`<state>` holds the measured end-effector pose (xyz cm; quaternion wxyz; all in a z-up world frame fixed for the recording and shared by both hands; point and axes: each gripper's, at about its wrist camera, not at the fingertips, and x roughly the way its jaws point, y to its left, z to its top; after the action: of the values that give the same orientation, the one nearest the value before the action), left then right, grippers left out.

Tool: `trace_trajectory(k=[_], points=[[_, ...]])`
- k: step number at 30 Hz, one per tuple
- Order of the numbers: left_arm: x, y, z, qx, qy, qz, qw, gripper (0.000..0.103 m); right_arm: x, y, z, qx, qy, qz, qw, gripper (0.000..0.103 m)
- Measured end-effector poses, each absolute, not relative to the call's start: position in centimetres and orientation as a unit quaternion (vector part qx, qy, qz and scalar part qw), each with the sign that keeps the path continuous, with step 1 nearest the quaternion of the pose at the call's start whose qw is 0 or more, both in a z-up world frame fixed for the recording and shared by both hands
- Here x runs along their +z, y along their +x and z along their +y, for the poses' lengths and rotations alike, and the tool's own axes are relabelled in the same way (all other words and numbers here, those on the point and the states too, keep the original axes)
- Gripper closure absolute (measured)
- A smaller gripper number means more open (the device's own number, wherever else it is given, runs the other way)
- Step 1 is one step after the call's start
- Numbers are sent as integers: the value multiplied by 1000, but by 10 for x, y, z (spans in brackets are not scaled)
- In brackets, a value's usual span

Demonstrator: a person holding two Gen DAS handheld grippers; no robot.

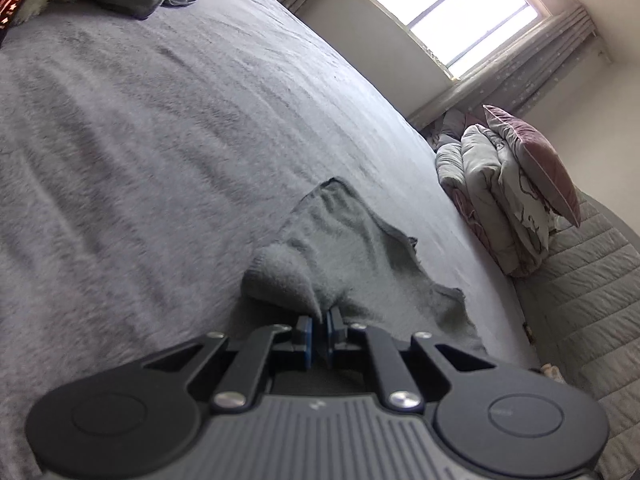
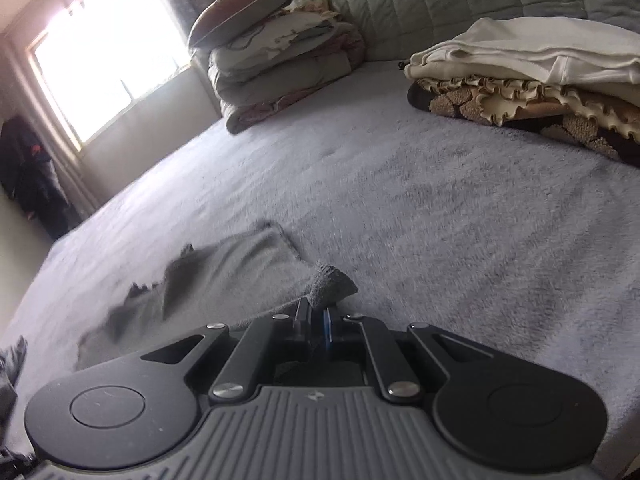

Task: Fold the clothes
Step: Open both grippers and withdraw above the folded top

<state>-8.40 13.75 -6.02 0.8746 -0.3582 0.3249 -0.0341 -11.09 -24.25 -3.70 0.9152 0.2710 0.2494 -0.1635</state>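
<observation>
The soft grey knitted garment (image 1: 344,248) lies flat on the pale grey fleecy bed cover (image 1: 140,128), stretching forward and away from both sets of fingers, its long axis running along the direction they point. The left gripper (image 1: 320,330) is pinched together on one bunched near corner, and the right gripper (image 2: 316,320) is likewise clamped on the other near corner, a ribbed grey edge (image 2: 334,280). Both hands are equally near, so the fold likely calls for carrying this near edge forward over the far end.
</observation>
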Motion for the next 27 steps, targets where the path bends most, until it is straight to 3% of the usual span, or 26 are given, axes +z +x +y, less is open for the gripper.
trace_trajectory(k=[6,8,10,12,14,15,19,27], points=[[-80,-89,143,-52,-347,317,881,95,-68,-111,-239,-163,241,257,921,97],[-79,-91,145,-66,-339,311,885,91,-69,-114,-231,-158,204,245,935,93],[-77,-95,150,-74,-342,308,885,89,-68,-119,-232,-154,205,234,938,78],[-71,-103,156,-69,-338,298,890,81,-65,-127,-238,-164,217,220,937,67],[-63,-115,161,-48,-323,268,906,64,-60,-134,-242,-185,214,204,937,64],[-57,-121,161,-38,-306,247,919,62,-58,-136,-243,-193,207,197,939,64],[-35,-124,143,-46,-219,187,956,56,-43,-133,-230,-193,153,169,954,58],[-23,-88,75,-159,-123,212,956,55,-29,-106,-151,-57,34,151,986,51]])
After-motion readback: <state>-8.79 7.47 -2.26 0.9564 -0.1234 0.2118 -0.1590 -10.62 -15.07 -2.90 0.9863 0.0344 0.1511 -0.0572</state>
